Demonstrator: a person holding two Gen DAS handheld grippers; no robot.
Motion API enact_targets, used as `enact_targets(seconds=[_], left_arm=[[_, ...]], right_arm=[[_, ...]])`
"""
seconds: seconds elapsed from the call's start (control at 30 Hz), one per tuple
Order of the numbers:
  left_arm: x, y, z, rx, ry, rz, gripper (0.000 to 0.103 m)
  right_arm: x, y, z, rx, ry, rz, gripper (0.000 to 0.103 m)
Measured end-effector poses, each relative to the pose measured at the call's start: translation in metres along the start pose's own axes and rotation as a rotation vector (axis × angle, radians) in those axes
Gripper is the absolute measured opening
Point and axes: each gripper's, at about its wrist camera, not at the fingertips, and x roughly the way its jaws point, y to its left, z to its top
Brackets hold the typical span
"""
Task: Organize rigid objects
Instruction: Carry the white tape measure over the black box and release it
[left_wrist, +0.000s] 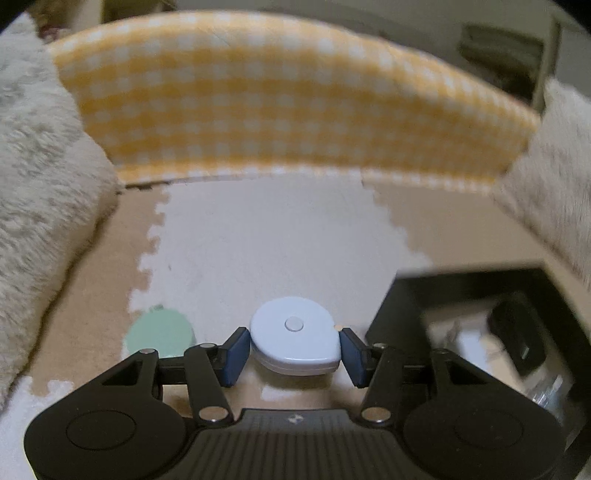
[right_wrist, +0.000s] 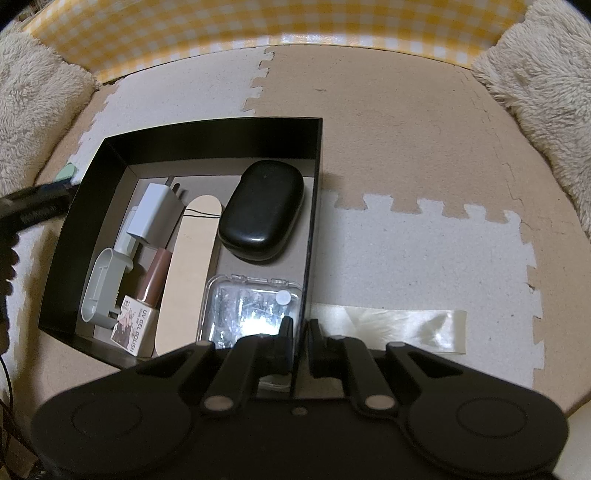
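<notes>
In the left wrist view my left gripper (left_wrist: 293, 350) is shut on a pale blue round tape measure (left_wrist: 295, 334) and holds it above the foam floor mat. A mint green round object (left_wrist: 160, 332) lies on the mat just left of it. A black box (right_wrist: 207, 134) stands on the mat and shows in the left wrist view (left_wrist: 402, 295) at the right. My right gripper (right_wrist: 298, 332) is shut on the box's right wall at its near corner. Inside lie a black oval case (right_wrist: 262, 214), a white charger (right_wrist: 155, 208), a gel polish bottle (right_wrist: 146, 295), a clear plastic case (right_wrist: 247, 310) and a beige nail file (right_wrist: 188, 266).
A yellow checked panel (left_wrist: 288, 99) stands at the back of the mat. Fluffy beige cushions (left_wrist: 40, 206) flank both sides (right_wrist: 546, 88). A strip of clear tape (right_wrist: 399, 326) lies on the mat right of the box. The mat (right_wrist: 406, 147) is beige and white interlocking tiles.
</notes>
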Motion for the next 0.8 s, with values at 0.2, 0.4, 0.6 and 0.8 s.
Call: enact_targets(seconds=[0.2, 0.4, 0.6, 0.8], left_arm=[[-0.035, -0.017, 0.027, -0.054, -0.085, -0.083, 0.053], [-0.041, -0.052, 0.032, -0.008, -0.015, -0.143, 0.054], [-0.031, -0.078, 0.023, 0.068, 0.048, -0.146, 0.054], [-0.026, -0.089, 0.018, 0.152, 0.024, -0.101, 0.054]], right_arm=[[0.000, 0.000, 0.000, -0.002, 0.000, -0.001, 0.009], [0.000, 0.000, 0.001, -0.005, 0.000, -0.002, 0.009], [0.000, 0.000, 0.001, -0.006, 0.000, -0.003, 0.009], [0.000, 0.000, 0.001, -0.007, 0.000, -0.003, 0.009]])
